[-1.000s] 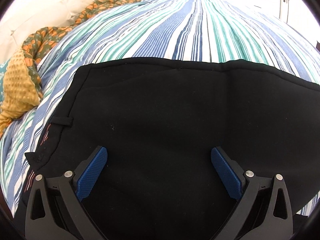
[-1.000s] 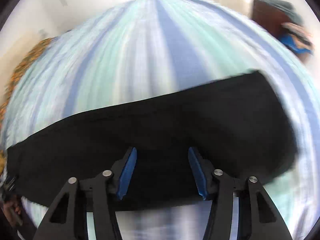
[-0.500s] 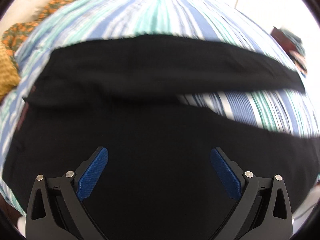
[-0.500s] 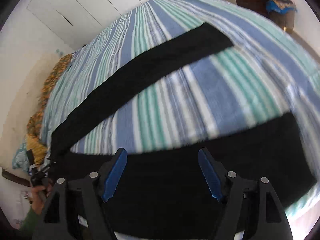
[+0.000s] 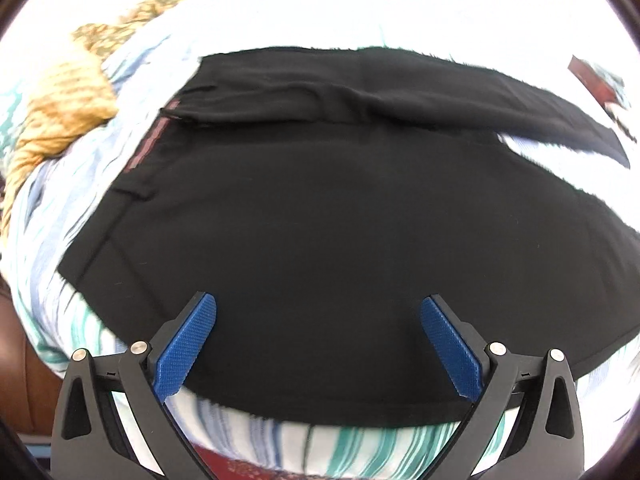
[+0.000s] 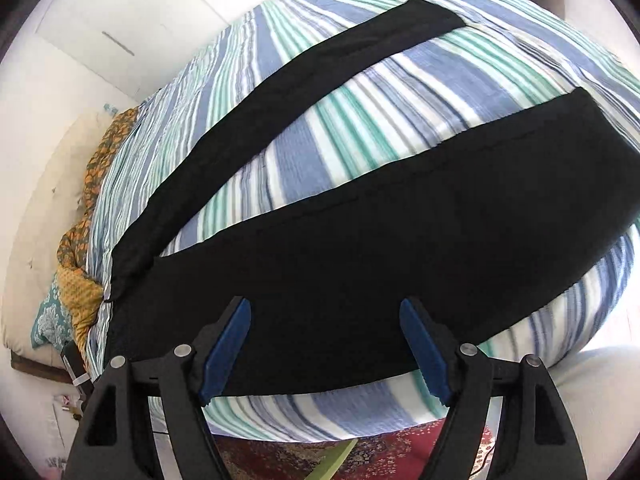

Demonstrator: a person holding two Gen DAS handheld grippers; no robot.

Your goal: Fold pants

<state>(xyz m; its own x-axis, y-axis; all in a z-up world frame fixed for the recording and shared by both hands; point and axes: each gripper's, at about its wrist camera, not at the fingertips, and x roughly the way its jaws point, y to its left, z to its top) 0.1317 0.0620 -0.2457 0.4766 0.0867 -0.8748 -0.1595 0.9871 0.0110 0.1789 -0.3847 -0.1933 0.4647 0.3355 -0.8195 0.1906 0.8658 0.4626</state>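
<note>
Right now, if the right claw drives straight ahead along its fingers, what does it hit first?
Most likely the black pants: the open right claw points at the nearer leg on the striped bedspread. Depth is unclear.

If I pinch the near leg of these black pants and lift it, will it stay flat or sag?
The pants will probably sag: the cloth follows the curve of the striped bedspread and creases near the waistband. They look light. The far leg would likely trail, since both legs join at the waist.
</note>
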